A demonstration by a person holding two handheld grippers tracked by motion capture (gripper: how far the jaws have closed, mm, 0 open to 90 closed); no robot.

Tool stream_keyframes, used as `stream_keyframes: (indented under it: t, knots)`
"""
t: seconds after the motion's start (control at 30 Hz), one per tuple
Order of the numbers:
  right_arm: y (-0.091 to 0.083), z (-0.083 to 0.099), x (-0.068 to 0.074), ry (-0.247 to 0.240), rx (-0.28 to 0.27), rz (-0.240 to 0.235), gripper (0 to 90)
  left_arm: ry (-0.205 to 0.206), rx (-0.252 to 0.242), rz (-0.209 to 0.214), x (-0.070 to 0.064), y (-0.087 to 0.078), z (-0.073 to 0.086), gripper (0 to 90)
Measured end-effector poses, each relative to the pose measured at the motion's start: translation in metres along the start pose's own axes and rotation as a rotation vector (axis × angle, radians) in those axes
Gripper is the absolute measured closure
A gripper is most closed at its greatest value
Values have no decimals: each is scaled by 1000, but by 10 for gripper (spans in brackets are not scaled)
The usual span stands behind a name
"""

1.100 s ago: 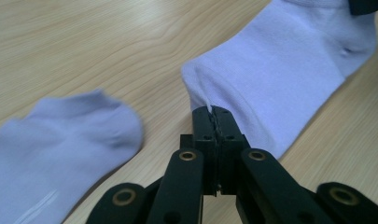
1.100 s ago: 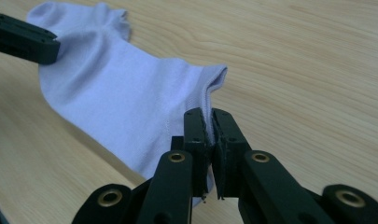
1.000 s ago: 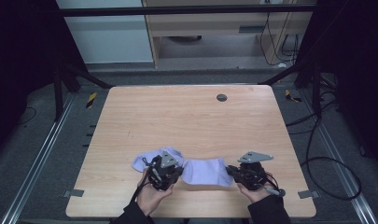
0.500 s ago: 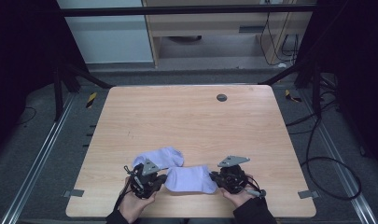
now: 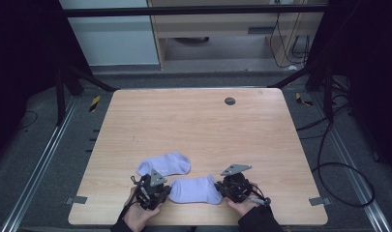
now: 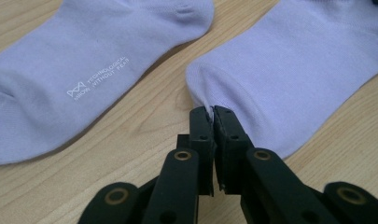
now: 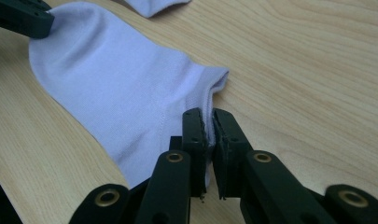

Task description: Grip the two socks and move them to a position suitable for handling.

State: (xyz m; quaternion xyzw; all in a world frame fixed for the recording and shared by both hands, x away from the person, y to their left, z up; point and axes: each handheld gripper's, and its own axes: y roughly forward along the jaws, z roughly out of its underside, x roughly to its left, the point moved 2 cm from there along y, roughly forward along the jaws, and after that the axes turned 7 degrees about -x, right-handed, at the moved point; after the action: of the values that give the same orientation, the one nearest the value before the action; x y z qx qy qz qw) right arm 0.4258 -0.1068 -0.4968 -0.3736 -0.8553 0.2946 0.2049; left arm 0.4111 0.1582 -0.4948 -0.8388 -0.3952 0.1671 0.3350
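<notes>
Change since the earlier frames: both hands and the near sock drawn back toward the tabletop's near edge; the sock, formerly touching or overlapping the far sock, now lies apart from it with bare wood between. Reading: the pair has been separated, and the near sock is held at both ends, likely ready for laying onto its mate or flattening.

Item 1, near sock: pale lilac ankle sock, flat on the tabletop near the front edge, between the two hands. Long axis runs left to right across the tabletop. Rounded toe end points to the person's left; cuff opening points to the right.

Item 2, far sock: same colour, small white printed logo on the fabric, lying just beyond and left of item 1, untouched. Long axis also roughly left to right, slightly angled.

Left tongs: jaws closed on a pinch of fabric at the toe end of the near sock.

Right tongs: jaws closed on the cuff edge of the near sock.

Condition: sock appears lightly stretched between the grips, no folds seen
</notes>
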Motion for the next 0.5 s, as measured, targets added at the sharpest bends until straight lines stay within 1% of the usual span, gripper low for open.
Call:
stream_keyframes:
  t: [0.07, 0.1, 0.2, 0.33, 0.4, 0.5]
  knots:
    - [1, 1, -1, -5, 2, 8, 795, -7, 2, 4, 1, 0, 0, 786]
    - [1, 1, -1, -5, 2, 8, 795, -11, -2, 4, 1, -1, 1, 786]
    - [-1, 0, -3, -8, -9, 15, 757, -17, -8, 4, 3, -4, 0, 731]
    - [-6, -3, -5, -3, -50, 15, 713, -21, -47, -17, 6, -12, -4, 666]
    - [-9, -5, -7, -3, -78, 17, 688, -30, -69, -28, 11, -16, -6, 626]
    - [-12, -10, -10, -1, -105, 23, 654, -50, -90, -52, 23, -21, -10, 585]
